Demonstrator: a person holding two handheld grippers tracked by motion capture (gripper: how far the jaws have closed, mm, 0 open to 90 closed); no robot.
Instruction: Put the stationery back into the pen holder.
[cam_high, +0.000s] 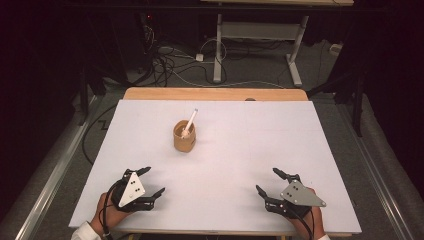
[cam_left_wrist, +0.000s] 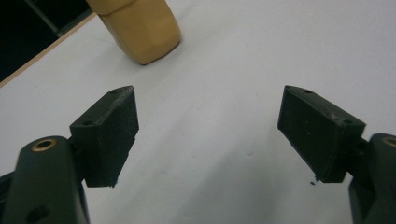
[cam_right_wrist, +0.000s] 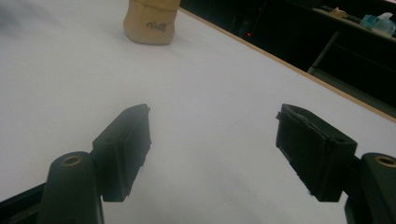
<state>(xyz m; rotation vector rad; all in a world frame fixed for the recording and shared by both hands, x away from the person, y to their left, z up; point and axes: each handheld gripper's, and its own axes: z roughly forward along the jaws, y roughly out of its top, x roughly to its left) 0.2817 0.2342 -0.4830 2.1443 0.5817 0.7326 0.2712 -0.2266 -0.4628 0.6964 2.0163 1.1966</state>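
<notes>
A tan cup (cam_high: 184, 137) stands upright near the middle of the white table (cam_high: 250, 150), with a white pen (cam_high: 190, 121) leaning out of it toward the far right. The cup (cam_left_wrist: 140, 29) shows at the top left of the left gripper view, and the cup (cam_right_wrist: 150, 21) appears at the top of the right gripper view. My left gripper (cam_high: 153, 181) rests near the front left edge, open, nothing between its jaws. My right gripper (cam_high: 269, 181) sits near the front right edge, also open and empty. Both are well short of the cup.
The white board lies on a wooden tabletop (cam_high: 215, 93) whose edge shows at the back. Beyond it are cables (cam_high: 170, 65) on the floor and a white desk frame (cam_high: 260, 35). A metal rail (cam_high: 50, 175) runs along the left side.
</notes>
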